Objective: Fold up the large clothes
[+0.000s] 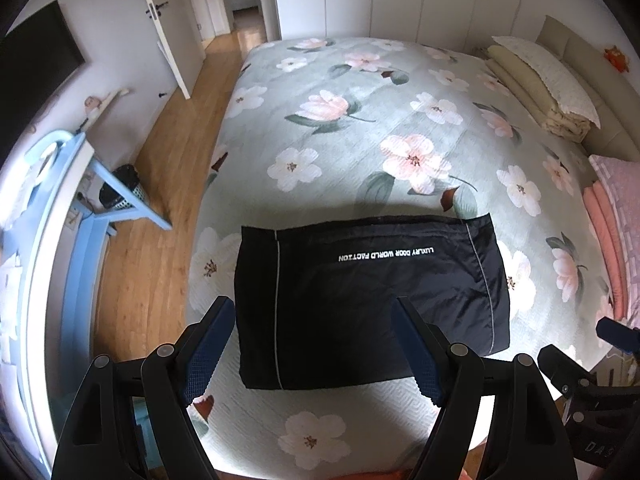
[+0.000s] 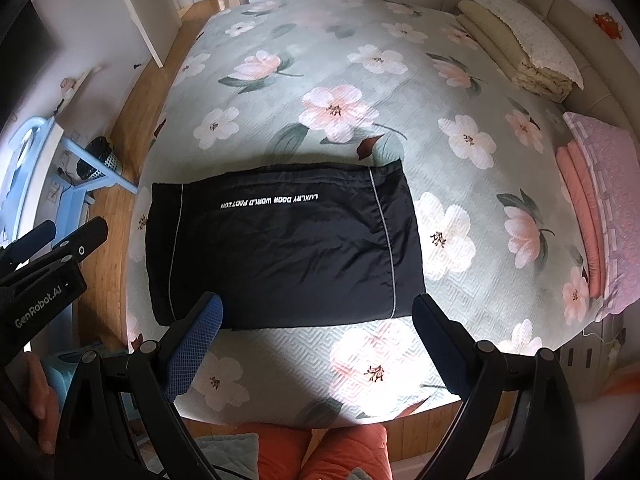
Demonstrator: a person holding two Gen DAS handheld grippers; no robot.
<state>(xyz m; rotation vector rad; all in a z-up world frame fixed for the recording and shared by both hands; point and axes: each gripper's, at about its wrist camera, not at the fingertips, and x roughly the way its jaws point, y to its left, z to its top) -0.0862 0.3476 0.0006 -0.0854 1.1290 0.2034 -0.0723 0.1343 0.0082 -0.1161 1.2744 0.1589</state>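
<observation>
Your left tool (image 1: pixel 310 344) is spread wide with nothing between its blue pads (image 1: pixel 204 360); it hangs above the near edge of the bed (image 1: pixel 360 128), pointing steeply down. Just ahead of and beneath its fingertips lies the folded black jacket (image 1: pixel 368 304), a flat rectangle on the floral bedspread. One finger frames the jacket's near left corner, and the other shows over the jacket's near edge. The white lettering on the jacket reads upside down from where you stand, and a thin pale piping line runs down each side.

Your right tool (image 2: pixel 318 308) is likewise released, its jaws standing apart and empty. Its left finger overlaps the near edge of the black jacket (image 2: pixel 280 248), and its right fingertip sits at the jacket's near right corner. Whether either tool touches the cloth you cannot tell from these views.

Each tool sees the other at the frame's side: the right one at the left tool's lower right, the left one at the right tool's far left.

Beyond the jacket the bedspread runs clear to the headboard side on the right, where a cream pillow stack (image 1: pixel 544 80) and a pink folded blanket (image 2: pixel 596 204) lie. To the left, past the bed's edge, is the wooden floor (image 1: pixel 168 160) with a light blue desk (image 1: pixel 92 208) and a dark wastebasket (image 1: pixel 120 188).
</observation>
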